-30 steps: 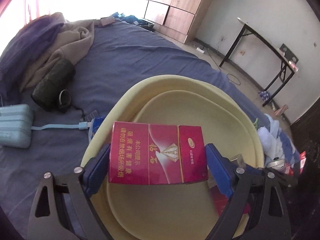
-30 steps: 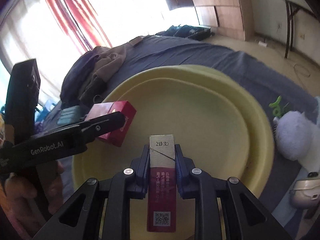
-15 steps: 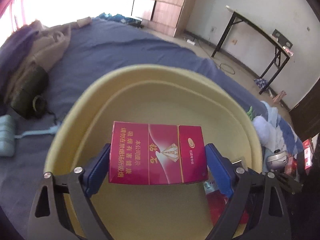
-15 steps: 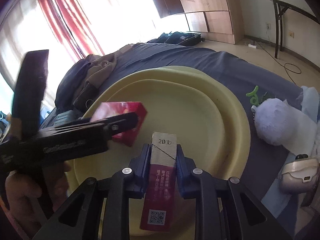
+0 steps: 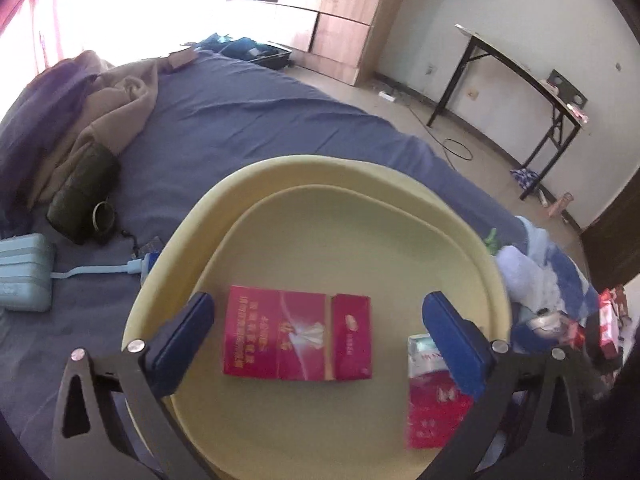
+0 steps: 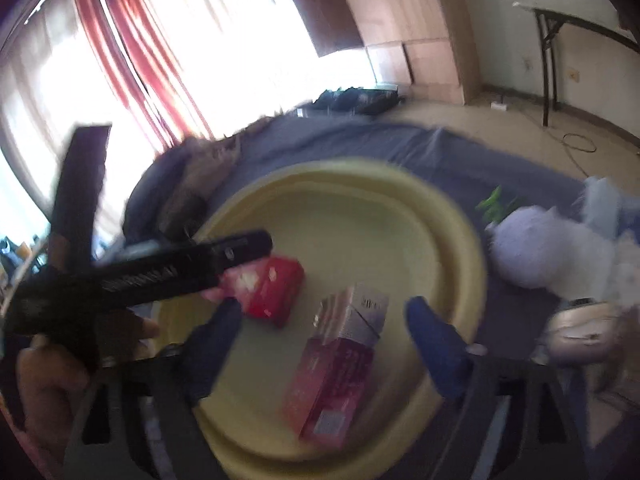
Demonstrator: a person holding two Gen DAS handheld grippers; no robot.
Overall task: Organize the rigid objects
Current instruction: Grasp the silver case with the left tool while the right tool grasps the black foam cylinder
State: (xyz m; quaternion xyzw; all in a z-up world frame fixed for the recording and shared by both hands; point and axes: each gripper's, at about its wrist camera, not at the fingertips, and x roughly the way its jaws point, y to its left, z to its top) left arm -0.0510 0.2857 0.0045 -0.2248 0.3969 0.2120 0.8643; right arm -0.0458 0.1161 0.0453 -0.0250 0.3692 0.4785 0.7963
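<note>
Both jaws have just been opening — the left gripper point(image 5: 318, 334) and right gripper point(image 6: 324, 330) stand wide apart, nothing clamped, because each red cigarette pack point(image 5: 298, 334) and its twin point(image 6: 334, 376) now sits released inside the yellow basin point(image 5: 320, 172) — collected there.

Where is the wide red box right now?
In the left wrist view the wide red box lies inside the yellow basin, between the open jaws of the left gripper and untouched by them, left of the narrower red pack.
</note>
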